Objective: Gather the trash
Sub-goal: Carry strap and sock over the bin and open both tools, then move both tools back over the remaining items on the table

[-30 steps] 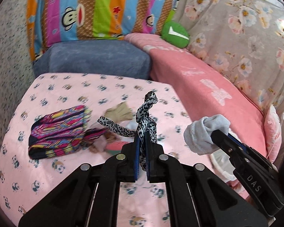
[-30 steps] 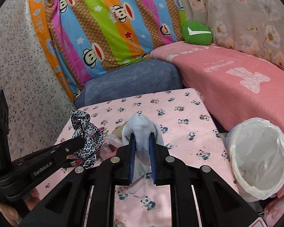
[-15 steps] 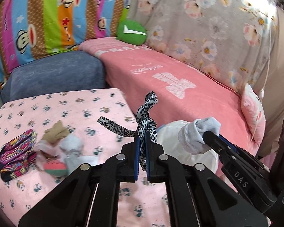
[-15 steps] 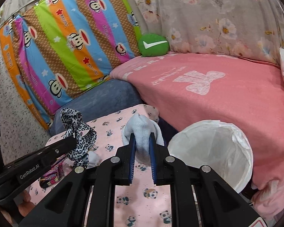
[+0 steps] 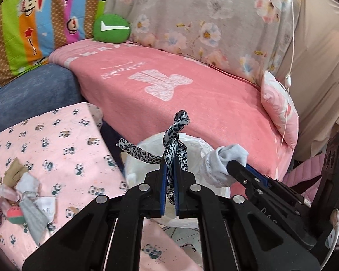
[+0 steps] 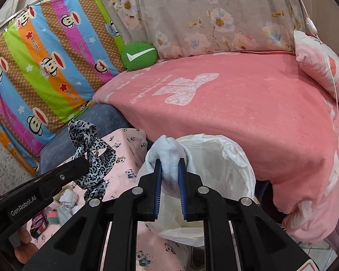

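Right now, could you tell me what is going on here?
A person is collecting trash with two handheld grippers. The left gripper is shut on a leopard-print strip, and the right gripper is shut on a pale sock. Both hang at the white-lined bin; more scraps lie on the panda-print sheet.

left gripper (image 6: pixel 88 164) arm, lower left: "GenRobot.AI" | right gripper (image 5: pixel 231 169) arm, lower right: "DAS" | green cushion (image 6: pixel 139 56), upper middle: white tick
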Demonstrator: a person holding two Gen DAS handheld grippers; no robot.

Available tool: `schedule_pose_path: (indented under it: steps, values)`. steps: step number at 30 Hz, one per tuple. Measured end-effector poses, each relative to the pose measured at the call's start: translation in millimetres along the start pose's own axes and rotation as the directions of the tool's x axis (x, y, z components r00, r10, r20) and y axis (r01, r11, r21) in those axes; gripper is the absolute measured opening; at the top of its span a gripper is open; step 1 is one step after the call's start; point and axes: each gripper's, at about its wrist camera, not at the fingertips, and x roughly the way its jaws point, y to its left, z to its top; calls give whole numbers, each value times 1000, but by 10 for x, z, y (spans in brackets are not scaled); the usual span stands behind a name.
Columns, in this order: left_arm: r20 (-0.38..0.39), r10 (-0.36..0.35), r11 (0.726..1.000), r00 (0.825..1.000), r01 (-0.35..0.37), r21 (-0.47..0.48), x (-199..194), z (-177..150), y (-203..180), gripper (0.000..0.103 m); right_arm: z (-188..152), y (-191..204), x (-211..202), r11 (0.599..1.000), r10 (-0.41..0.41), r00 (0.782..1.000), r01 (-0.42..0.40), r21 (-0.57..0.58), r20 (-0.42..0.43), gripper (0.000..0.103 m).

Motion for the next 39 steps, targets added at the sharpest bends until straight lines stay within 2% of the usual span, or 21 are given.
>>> schedule_pose_path:
  steps: [2,4,5,6,8,11,21,31,39]
  values:
    - [-8,-6,1000,1000,6,10,63,7,-53,7,-6,-78,11,1000,-9,1000,9,12,-2,14]
    - [-6,-12,1000,1000,13,9,106,13,-88,8,-10,-133,31,1000,-13,1000,13,22,-2,20]
    - [-2,-5,1000,1000,5,3,119,18,-92,20,-11,-156,36,999,-18,1000,18,27,0,21]
    - [1,6,1000,1000,-6,-3,135,32,-96,40,-11,-174,46,999,-25,1000,25,31,4,24]
    - [19,34,999,999,-33,-18,127,41,-71,53,2,-193,67,999,-30,1000,29,39,6,32]
    - [19,50,999,999,-49,-21,119,49,-17,53,-8,-209,45,998,-36,999,35,45,15,40]
    - [17,104,992,994,-103,-78,-39,-41,324,53,-54,56,62,1000,-9,1000,9,0,-13,44]
    - [15,169,973,986,-164,-161,-325,-261,814,55,-207,574,34,995,47,998,-51,-83,-44,48]
    - [12,230,945,973,-220,-240,-612,-492,1302,59,-406,1082,70,981,99,991,-113,-161,-91,48]
